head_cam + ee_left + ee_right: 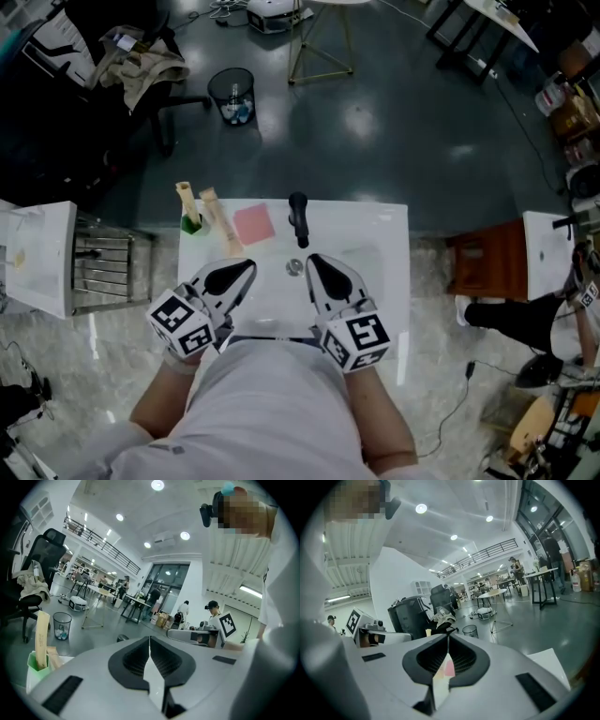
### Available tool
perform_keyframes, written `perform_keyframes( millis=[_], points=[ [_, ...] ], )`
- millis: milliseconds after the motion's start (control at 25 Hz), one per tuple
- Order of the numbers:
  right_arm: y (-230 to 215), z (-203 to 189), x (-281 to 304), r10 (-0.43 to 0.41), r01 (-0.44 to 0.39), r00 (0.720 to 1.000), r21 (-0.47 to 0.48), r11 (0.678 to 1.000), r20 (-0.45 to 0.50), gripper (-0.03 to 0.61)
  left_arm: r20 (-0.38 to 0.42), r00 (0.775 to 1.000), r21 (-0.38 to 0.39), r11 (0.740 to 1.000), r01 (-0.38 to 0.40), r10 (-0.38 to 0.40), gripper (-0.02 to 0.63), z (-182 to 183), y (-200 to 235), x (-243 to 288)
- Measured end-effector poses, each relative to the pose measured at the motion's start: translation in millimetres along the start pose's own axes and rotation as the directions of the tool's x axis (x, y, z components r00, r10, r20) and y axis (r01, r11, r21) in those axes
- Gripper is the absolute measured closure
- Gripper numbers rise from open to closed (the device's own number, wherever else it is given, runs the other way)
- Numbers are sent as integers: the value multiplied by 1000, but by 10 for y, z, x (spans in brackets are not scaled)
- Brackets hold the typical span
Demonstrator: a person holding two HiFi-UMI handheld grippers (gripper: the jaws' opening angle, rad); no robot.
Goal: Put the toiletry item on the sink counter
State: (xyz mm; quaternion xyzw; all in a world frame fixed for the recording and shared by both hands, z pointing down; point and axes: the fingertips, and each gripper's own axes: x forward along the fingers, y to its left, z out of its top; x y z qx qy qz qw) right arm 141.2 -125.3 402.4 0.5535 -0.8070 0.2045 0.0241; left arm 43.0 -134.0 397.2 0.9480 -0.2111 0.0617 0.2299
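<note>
A white sink counter (384,234) carries a black faucet (298,217) at its back edge. On its left part lie a pink square pad (253,224) and a tan tube (219,221). Beside them stands a green cup (191,223) with a second tan tube (185,199) upright in it. My left gripper (247,268) and right gripper (314,262) hover over the basin, either side of the drain (294,267). Both are shut with nothing held. The left gripper view shows its jaws (150,638) closed and the green cup (34,663) at far left. The right gripper (448,635) is closed too.
A black mesh waste bin (232,95) stands on the dark floor beyond the sink. A chair with clothes (131,61) is at the far left, and a metal rack (103,262) sits beside the counter's left. A wooden stand (487,262) is at the right.
</note>
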Motion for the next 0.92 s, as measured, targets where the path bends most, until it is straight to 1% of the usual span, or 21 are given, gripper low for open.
perform_keyframes(
  millis=[280,600,920],
  points=[
    [13,-19,-6,9,-9,1000,6,1000,-2,555,-9,1000,-3,1000,-9,9,595,-18,-9,-4],
    [51,15,0,-4,4,1000,9,1000,-10,555,-10,1000,-4,1000,-18,18,595,-27,-2,-55],
    [55,-55,-2,3,-3,1000,-3,1000,0,555,-12,1000,-1,1000,-29,29,595,-76,23,-121]
  ],
)
